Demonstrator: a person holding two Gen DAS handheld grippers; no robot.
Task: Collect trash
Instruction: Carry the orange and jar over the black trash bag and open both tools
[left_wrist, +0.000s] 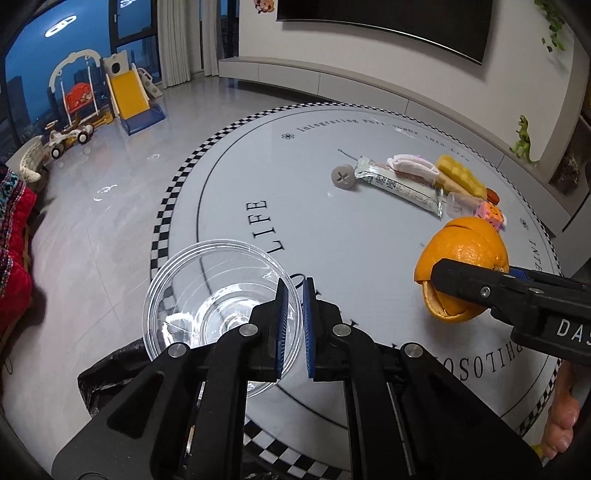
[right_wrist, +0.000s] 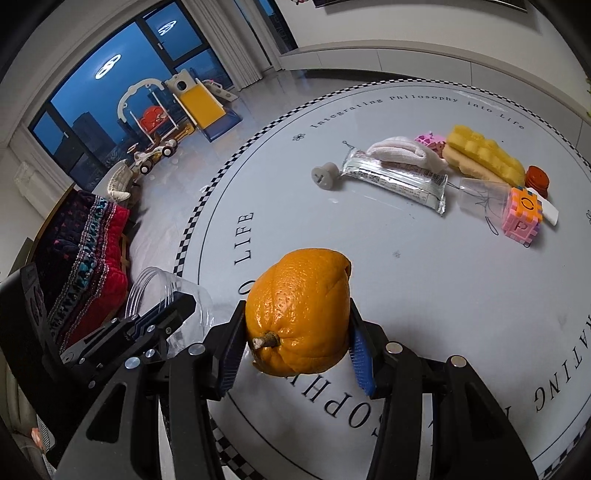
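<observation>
With the right gripper (right_wrist: 295, 339) clamping the orange peel (right_wrist: 299, 314) above the worktop (right_wrist: 406, 295) and the left gripper (left_wrist: 293, 328) pinching the clear cup (left_wrist: 221, 295) wall, carry both level to the black bag (left_wrist: 110, 365) before releasing.

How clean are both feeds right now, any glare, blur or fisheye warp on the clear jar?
Left wrist: sharp; clear jar shows bright glints and ceiling-light glare dots the table. Right wrist: orange peel crisp, jar see-through at the edge, table rim strongly bowed, corners vignetted black.
</observation>
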